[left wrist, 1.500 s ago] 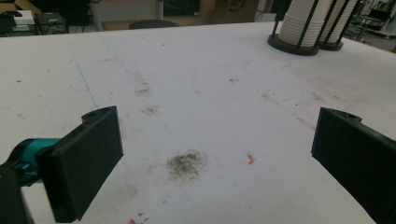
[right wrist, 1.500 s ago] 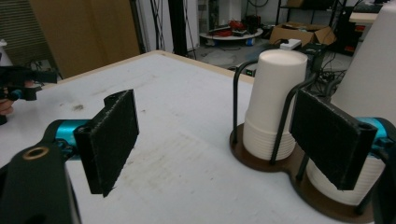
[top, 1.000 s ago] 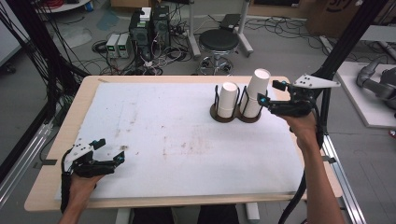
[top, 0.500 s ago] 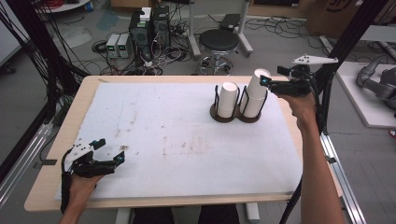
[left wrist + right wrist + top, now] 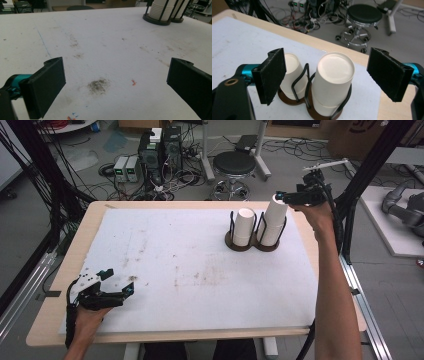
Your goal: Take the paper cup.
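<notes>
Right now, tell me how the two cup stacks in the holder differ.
The right-hand stack stands taller than the left-hand stack, rising well above the holder's wire posts, while the left-hand stack barely tops them. The right hand-held gripper is at the right-hand stack's top, its jaws open on either side; nothing is near the left-hand stack. Both are white paper cups, stacked upside down.

Both hand-held grippers [image 5: 116,285] [image 5: 283,196] wide apart-jawed

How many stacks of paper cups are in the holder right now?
2: a shorter stack in the holder's left ring, and a taller stack in its right ring, directly under the open right gripper. Cups per stack cannot be counted.
</notes>
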`<state>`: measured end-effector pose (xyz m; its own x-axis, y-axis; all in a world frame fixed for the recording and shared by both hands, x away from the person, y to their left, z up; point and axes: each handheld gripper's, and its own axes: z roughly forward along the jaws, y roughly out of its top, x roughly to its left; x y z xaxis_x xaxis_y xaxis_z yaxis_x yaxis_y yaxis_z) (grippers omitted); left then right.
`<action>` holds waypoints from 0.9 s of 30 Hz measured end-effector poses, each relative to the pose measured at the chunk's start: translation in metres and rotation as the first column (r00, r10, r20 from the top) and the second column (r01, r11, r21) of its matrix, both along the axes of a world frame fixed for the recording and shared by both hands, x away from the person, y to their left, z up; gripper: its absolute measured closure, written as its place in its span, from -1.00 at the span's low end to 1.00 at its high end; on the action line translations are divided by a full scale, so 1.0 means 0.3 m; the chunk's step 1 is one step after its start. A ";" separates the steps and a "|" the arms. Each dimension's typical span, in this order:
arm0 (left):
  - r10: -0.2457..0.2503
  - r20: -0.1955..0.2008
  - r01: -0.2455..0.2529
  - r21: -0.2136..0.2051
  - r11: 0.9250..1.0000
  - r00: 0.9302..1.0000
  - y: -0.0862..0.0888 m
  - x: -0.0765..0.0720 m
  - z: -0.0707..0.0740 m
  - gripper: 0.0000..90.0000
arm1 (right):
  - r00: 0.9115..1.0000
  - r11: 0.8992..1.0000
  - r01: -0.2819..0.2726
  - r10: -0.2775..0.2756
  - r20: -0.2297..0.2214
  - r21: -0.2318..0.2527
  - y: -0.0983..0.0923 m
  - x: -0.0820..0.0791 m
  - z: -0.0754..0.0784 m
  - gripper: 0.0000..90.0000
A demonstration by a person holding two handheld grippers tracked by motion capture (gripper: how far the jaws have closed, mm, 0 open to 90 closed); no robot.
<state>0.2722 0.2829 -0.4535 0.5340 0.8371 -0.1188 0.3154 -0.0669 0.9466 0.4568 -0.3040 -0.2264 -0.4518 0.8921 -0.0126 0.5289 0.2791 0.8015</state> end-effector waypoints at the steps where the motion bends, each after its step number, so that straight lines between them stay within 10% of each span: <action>1: -0.001 0.000 0.001 0.001 1.000 1.000 0.000 0.000 0.000 -0.96 | 1.000 1.000 0.007 -0.008 -0.011 -0.005 0.002 0.009 0.002 -0.64; 27: -0.004 -0.013 0.004 0.005 1.000 1.000 -0.003 0.005 0.000 -0.96 | 0.974 0.989 0.096 -0.117 -0.196 -0.112 0.064 0.148 -0.010 -0.61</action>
